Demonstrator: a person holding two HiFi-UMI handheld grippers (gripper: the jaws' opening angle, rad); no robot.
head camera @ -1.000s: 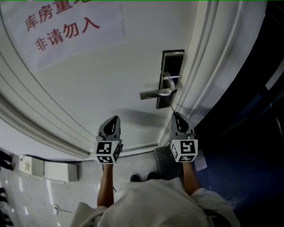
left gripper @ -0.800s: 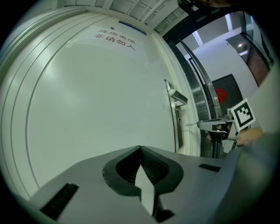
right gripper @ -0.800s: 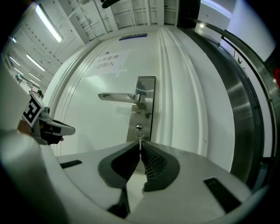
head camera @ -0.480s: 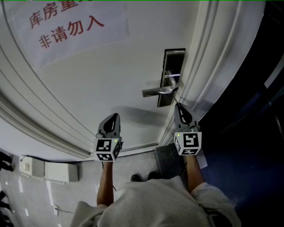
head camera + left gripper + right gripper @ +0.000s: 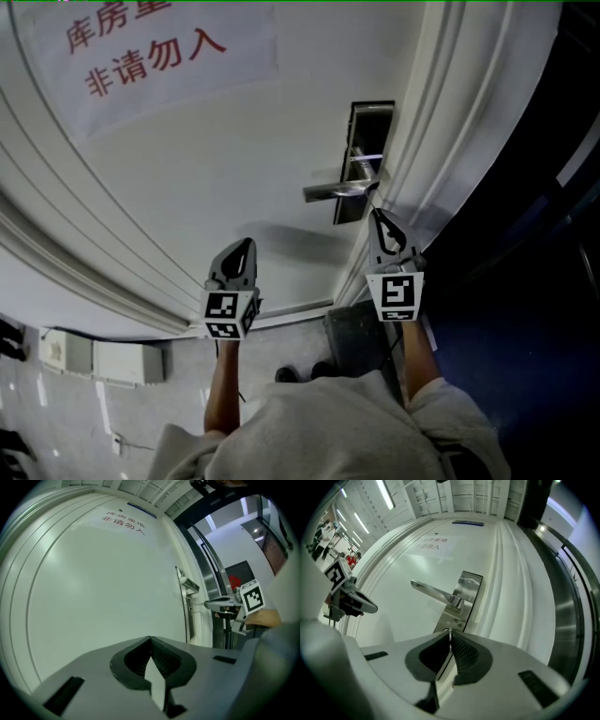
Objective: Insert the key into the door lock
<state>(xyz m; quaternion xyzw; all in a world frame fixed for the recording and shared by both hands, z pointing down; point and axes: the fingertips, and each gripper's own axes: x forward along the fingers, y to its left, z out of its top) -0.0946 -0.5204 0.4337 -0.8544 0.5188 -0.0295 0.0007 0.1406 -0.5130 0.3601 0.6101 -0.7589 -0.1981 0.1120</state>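
Observation:
A steel lock plate (image 5: 366,155) with a lever handle (image 5: 336,191) sits on the right edge of the white door (image 5: 216,178). My right gripper (image 5: 378,217) points at the plate's lower end, just under the handle. It is shut on a thin metal key (image 5: 448,633), whose edge shows between the jaw tips. In the right gripper view the plate (image 5: 466,588) and handle (image 5: 432,593) lie straight ahead; the jaws hide the plate's bottom, and I cannot tell if the key touches it. My left gripper (image 5: 243,249) is shut and holds nothing, facing the plain door panel to the left.
A paper notice with red print (image 5: 150,56) hangs on the door at upper left. The moulded door frame (image 5: 441,141) runs right of the lock, with a dark opening (image 5: 525,244) beyond. Floor tiles and the person's shoes (image 5: 300,374) are below.
My right gripper has risen toward the lock plate's lower end and rolled, so its marker cube shows a different face. The left gripper has stayed put.

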